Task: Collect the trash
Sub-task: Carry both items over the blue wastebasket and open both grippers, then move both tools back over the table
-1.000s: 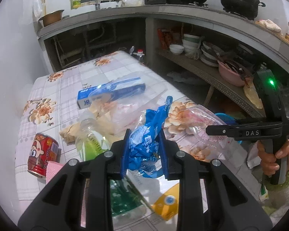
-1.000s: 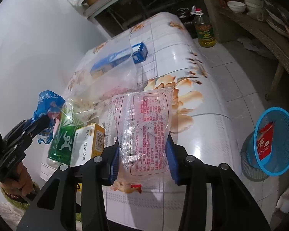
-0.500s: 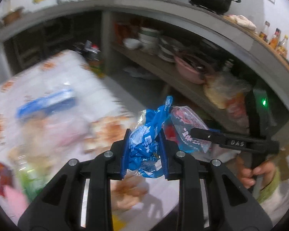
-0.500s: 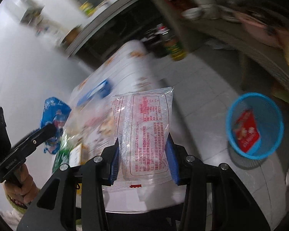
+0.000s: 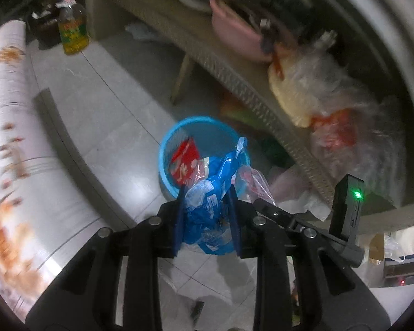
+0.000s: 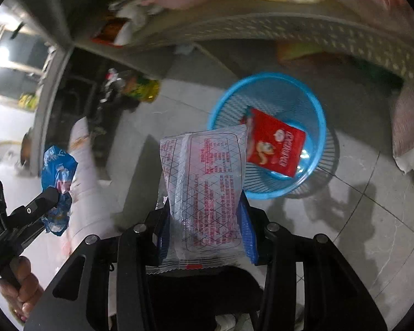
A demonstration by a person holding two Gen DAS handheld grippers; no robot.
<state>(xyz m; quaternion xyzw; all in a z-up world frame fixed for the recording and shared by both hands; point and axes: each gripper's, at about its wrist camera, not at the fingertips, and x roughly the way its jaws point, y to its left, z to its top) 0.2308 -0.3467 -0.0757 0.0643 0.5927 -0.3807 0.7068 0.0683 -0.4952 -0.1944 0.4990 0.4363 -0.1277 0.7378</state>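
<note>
My left gripper (image 5: 206, 193) is shut on a crumpled blue plastic wrapper (image 5: 207, 207); it also shows in the right wrist view (image 6: 56, 184). My right gripper (image 6: 205, 195) is shut on a clear printed plastic packet (image 6: 204, 190), seen beside the left gripper (image 5: 251, 184). Both are held above the floor near a blue mesh trash basket (image 5: 168, 149), (image 6: 314, 104), which holds a red snack packet (image 6: 276, 146), (image 5: 183, 160).
The floral-cloth table (image 5: 11, 165) is at the left. A low shelf (image 5: 234, 82) with a pink basin (image 5: 234, 35) and plastic bags (image 5: 331, 104) runs behind the basket. An oil bottle (image 5: 73, 33) stands on the tiled floor.
Both grippers have swung away from the table to the right and down toward the blue basket, each still holding its wrapper.
</note>
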